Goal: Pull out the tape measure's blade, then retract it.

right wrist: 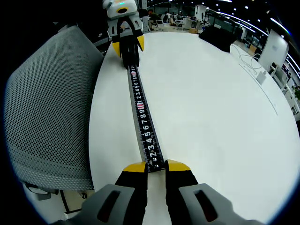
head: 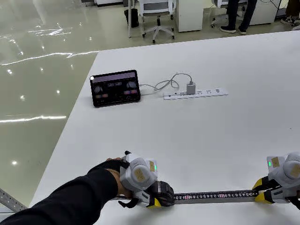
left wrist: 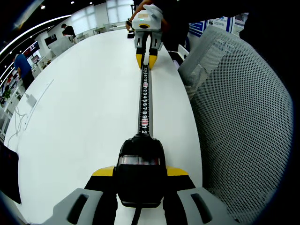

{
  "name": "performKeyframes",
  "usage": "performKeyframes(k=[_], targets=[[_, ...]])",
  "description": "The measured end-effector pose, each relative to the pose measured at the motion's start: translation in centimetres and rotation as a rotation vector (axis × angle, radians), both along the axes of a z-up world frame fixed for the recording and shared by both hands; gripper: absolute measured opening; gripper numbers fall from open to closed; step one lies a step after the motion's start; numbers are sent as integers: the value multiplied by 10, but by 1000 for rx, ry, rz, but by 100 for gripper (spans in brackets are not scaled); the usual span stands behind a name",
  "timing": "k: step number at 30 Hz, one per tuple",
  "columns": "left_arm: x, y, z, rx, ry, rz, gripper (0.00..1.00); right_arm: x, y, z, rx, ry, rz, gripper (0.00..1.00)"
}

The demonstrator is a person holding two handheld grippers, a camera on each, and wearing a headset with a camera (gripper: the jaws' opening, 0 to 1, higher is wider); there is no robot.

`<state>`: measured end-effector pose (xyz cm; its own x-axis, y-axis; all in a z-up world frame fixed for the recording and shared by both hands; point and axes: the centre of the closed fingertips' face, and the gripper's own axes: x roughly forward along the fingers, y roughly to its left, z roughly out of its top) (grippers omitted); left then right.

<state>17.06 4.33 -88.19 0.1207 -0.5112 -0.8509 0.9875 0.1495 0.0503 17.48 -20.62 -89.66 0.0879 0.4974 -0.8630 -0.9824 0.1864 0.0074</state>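
Observation:
A black tape measure case [left wrist: 140, 166] sits between the jaws of my left gripper [left wrist: 140, 172], which is shut on it; in the head view that gripper [head: 157, 200] is at the table's near edge with the case [head: 165, 193] in it. The black blade [head: 213, 195] with white numbers lies drawn out flat along the table to the right. My right gripper [head: 261, 191] is shut on the blade's end [right wrist: 154, 161], its yellow-tipped jaws closed on it [right wrist: 153, 168]. The blade [left wrist: 145, 101] runs straight between both grippers [right wrist: 140, 110].
A tablet [head: 115, 87] stands at the back left, cabled to a white power strip [head: 196, 92] with a charger. A grey mesh chair back [left wrist: 239, 122] stands close beside the table's near edge [right wrist: 47, 112]. Office chairs and a person's legs are on the floor beyond the table.

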Motion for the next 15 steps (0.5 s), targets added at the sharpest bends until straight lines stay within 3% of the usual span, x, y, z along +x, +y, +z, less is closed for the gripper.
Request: performKeyframes(k=[15], targets=[[0, 0, 0, -3, -1, 3, 33, -1, -4, 2, -3, 6, 3, 9]])
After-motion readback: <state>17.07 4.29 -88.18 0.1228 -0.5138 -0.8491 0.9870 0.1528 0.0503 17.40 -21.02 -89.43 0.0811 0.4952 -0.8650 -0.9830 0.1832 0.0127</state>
